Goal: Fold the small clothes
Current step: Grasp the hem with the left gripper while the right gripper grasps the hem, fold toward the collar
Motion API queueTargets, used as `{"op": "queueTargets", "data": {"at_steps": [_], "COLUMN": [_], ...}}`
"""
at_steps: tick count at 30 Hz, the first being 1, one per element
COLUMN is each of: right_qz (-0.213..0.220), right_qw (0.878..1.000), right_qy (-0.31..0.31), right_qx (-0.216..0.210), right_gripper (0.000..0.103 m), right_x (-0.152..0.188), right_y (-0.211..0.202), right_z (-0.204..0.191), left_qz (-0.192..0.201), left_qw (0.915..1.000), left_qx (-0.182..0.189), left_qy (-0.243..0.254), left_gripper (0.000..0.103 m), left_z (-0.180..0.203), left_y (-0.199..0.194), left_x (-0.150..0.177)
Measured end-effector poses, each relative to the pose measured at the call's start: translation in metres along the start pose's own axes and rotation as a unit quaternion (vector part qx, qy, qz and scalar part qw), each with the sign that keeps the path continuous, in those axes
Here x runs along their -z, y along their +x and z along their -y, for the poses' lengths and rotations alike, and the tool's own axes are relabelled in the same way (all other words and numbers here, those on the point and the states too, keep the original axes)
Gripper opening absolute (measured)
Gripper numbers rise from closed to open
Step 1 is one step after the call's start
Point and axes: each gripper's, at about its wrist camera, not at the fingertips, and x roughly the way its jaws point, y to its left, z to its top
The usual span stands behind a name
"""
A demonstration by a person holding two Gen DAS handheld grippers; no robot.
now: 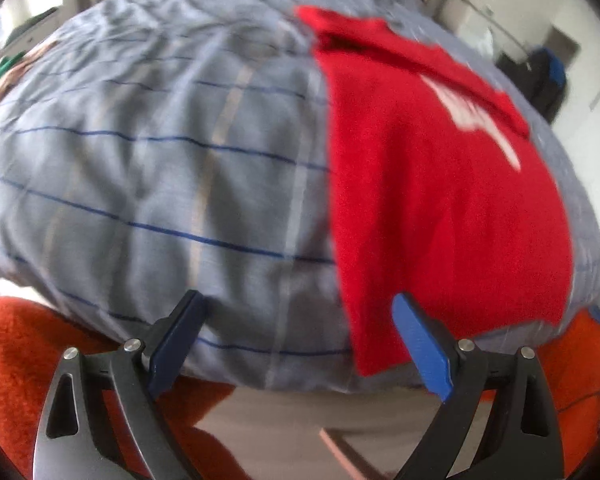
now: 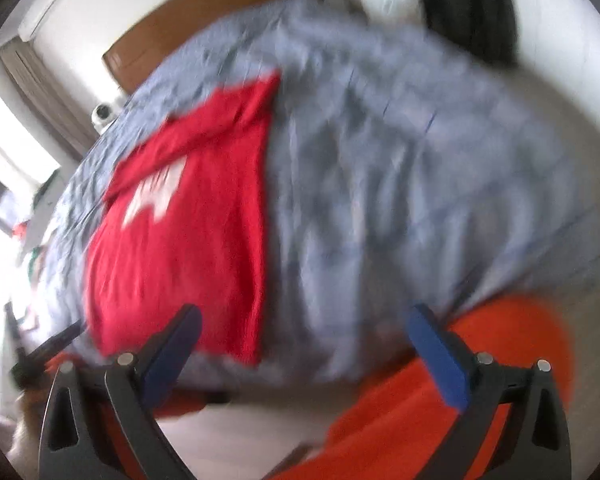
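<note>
A red shirt with a white print lies flat on the grey striped bed cover, folded lengthwise, its hem near the bed's front edge. It also shows in the right wrist view, blurred. My left gripper is open and empty, held just off the bed's front edge, its right finger in front of the shirt's hem. My right gripper is open and empty, also off the front edge, to the right of the shirt.
An orange fuzzy rug lies on the floor below the bed. A brown headboard stands at the far end. A dark bag and white furniture stand at the far right. Green items lie at the far left.
</note>
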Motion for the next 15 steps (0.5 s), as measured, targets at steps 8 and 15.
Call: {"op": "queueTargets", "data": {"at_steps": [8, 15], "right_qz": [-0.093, -0.071], "right_qw": [0.994, 0.994], "right_qy": [-0.043, -0.02], "right_qx": [-0.033, -0.084], "right_gripper": [0.053, 0.005], "right_x": [-0.001, -0.013], "right_y": [0.074, 0.046], "right_z": [-0.023, -0.016], "left_qz": [-0.038, -0.024], "left_qw": [0.9978, 0.9924], "left_qx": [0.03, 0.12], "left_qy": [0.044, -0.002], "left_gripper": [0.003, 0.002], "left_z": [0.028, 0.02], "left_y": [0.011, -0.026], "left_x": [0.009, -0.003]}}
